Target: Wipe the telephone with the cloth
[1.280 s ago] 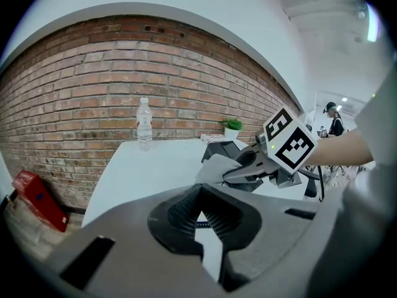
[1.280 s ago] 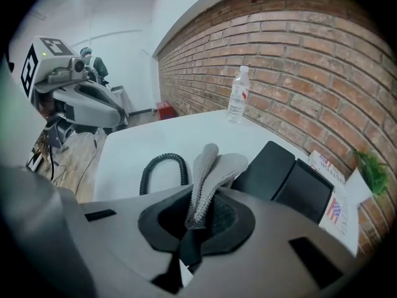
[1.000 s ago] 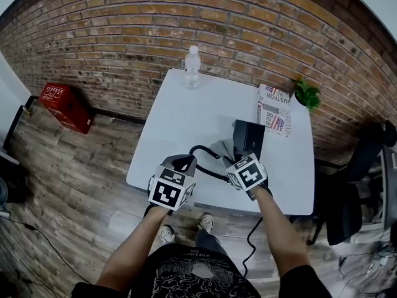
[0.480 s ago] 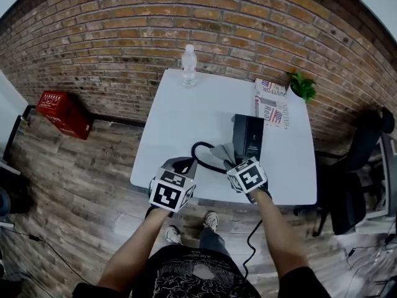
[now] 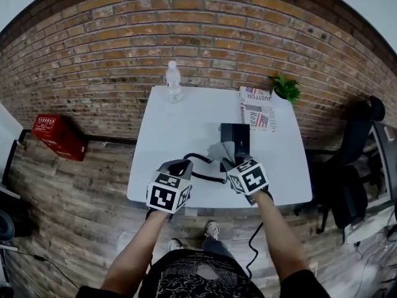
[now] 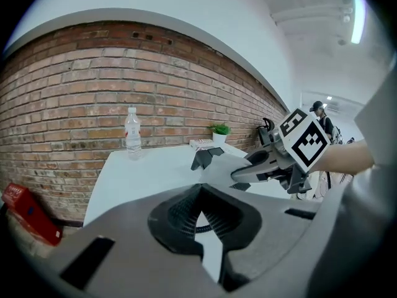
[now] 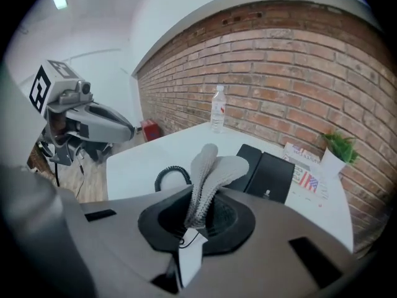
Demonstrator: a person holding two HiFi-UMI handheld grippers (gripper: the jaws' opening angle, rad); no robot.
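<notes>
A: Which step is this?
B: The approach, I'd say. The right gripper [image 5: 228,161] is clamped on the grey cloth [image 5: 218,150], at the near edge of the black telephone [image 5: 236,135] on the white table [image 5: 180,120] — I can't tell if it's touching.
A: And the left gripper [image 5: 178,165]?
B: Its tips are together and hold nothing, beside the coiled cord [image 5: 200,164].
A: Next?
B: Lay the cloth flat on the casing, then sweep.
A: Count?
B: One telephone, one cloth, two grippers — plus one bottle [image 5: 173,81]
</notes>
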